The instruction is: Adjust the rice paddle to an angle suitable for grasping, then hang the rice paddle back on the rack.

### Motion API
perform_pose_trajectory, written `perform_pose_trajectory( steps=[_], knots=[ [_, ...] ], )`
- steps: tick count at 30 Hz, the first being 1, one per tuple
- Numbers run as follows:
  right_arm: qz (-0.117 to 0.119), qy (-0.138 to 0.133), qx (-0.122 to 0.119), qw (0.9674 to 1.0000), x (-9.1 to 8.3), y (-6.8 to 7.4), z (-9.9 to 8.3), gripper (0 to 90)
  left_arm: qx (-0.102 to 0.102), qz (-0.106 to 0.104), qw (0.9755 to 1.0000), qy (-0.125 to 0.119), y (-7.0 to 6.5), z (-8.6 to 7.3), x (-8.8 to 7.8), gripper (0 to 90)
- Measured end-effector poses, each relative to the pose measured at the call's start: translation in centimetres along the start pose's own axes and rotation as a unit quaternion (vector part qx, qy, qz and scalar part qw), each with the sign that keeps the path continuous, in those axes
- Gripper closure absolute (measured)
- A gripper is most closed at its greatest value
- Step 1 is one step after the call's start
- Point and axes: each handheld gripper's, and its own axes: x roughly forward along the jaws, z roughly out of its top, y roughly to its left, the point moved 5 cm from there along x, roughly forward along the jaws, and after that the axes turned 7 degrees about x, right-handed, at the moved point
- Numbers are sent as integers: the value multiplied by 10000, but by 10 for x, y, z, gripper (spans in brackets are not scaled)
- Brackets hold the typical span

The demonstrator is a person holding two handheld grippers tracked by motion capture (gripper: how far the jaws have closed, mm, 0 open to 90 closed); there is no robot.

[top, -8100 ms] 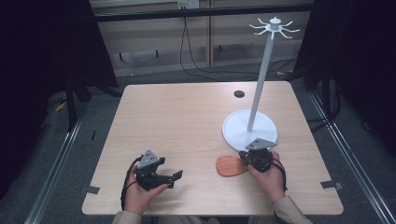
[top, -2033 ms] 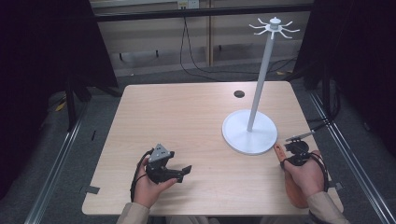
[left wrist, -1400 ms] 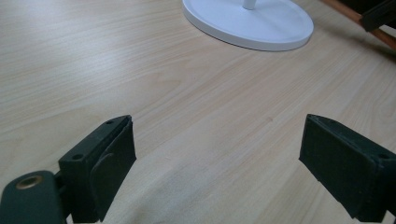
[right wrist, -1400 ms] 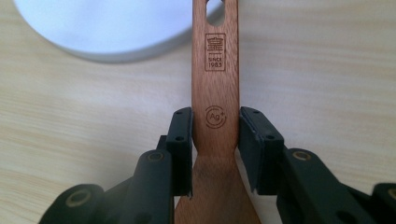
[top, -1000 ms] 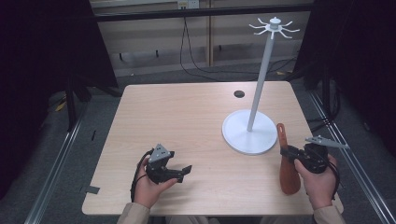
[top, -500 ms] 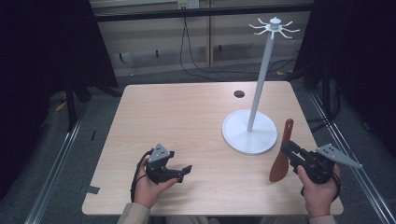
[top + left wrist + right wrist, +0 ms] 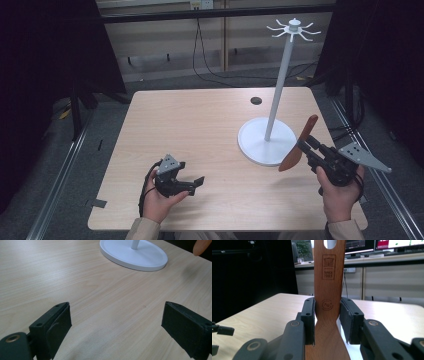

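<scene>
Right gripper (image 7: 306, 145) clamps the brown wooden spatula (image 7: 298, 144) aloft beside the white hook-topped stand (image 7: 278, 95), left gripper (image 7: 196, 183) idle, agape, empty; next, presumably, hanging its handle hole on a hook.

On the flat brown wooden spatula (image 7: 328, 290) clamped in my right gripper (image 7: 327, 315), a burnt-in crest reads "SINCE 1985"; below it, a circled "Ag" mark.
</scene>
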Motion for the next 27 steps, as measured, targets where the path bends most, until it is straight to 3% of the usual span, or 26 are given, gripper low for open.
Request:
perform_pose_trajectory(
  steps=[14,27],
  knots=[
    [75,-201,-268,9994,4,8,35,669,-49,-26,10000,-11,0,0,2,79],
    [192,-366,-483,9980,22,19,94,669,-97,0,10000,-23,5,-1,1,79]
  ],
)
